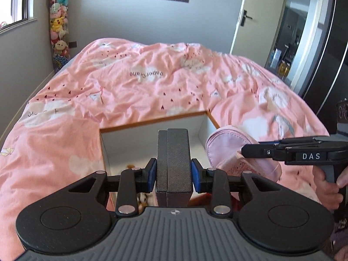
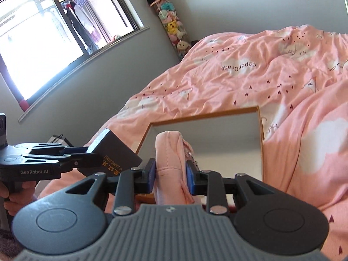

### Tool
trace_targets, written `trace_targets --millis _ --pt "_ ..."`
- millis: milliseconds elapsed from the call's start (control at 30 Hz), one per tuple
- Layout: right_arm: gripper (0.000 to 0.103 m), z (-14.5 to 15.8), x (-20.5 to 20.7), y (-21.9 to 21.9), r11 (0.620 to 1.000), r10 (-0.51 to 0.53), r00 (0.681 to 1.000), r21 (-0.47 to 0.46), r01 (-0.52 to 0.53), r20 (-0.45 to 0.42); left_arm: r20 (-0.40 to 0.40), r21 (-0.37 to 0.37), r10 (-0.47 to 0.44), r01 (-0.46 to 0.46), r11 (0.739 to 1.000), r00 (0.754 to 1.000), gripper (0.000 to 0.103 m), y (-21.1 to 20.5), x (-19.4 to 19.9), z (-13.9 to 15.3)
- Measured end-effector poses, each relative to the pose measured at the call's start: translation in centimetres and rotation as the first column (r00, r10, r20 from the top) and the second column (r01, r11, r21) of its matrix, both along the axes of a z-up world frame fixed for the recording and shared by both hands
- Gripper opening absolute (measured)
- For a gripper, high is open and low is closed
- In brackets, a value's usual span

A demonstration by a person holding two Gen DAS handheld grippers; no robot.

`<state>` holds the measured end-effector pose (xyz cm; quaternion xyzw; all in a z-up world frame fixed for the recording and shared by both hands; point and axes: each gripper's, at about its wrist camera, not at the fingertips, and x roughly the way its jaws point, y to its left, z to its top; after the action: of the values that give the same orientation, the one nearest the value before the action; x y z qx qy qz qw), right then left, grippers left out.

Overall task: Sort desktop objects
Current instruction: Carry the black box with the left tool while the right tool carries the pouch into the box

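Fingers of the left gripper point(image 1: 174, 171) are clamped on a dark box point(image 1: 174, 163), those of the right gripper point(image 2: 170, 176) on a pink pouch point(image 2: 171, 165) — both held above an open white box point(image 1: 152, 139) on the pink quilt point(image 1: 141, 82).

The open box point(image 1: 152, 139) sits on the bed cover point(image 1: 130, 82). From it, the toy column point(image 1: 58, 28) stands at ten o'clock, the door point(image 1: 245, 19) at one o'clock.

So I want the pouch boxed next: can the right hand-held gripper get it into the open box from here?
Probably yes. The right hand-held gripper is shut on the pink pouch, and the open box lies just ahead, nothing over its mouth. The left hand-held gripper, holding the dark box, stays beside it.
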<state>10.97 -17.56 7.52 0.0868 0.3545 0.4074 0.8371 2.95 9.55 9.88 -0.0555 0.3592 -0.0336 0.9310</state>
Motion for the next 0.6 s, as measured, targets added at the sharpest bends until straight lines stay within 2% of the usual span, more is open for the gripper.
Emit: trace_targets --millis 167,333,600 --pt "0.031 -0.7 3.1 2.4 1.000 -0.023 0.999 0.007 0.023 -0.034 -0.010 -0.037 0.043 -0.043 0.998 0.999 0.038 1.7 3.6 -1.3" --pt "0.031 -3.0 6.3 5.3 0.999 -0.020 0.996 -0.028 0.018 -0.084 -0.036 0.012 0.067 -0.067 0.998 0.997 0.038 2.7 6.8 -3.4" --pt "0.031 -5.7 10.2 9.3 0.996 -0.029 0.995 -0.088 0.020 -0.095 -0.074 -0.002 0.141 -0.142 0.990 0.987 0.038 5.5 11.3 -6.9"
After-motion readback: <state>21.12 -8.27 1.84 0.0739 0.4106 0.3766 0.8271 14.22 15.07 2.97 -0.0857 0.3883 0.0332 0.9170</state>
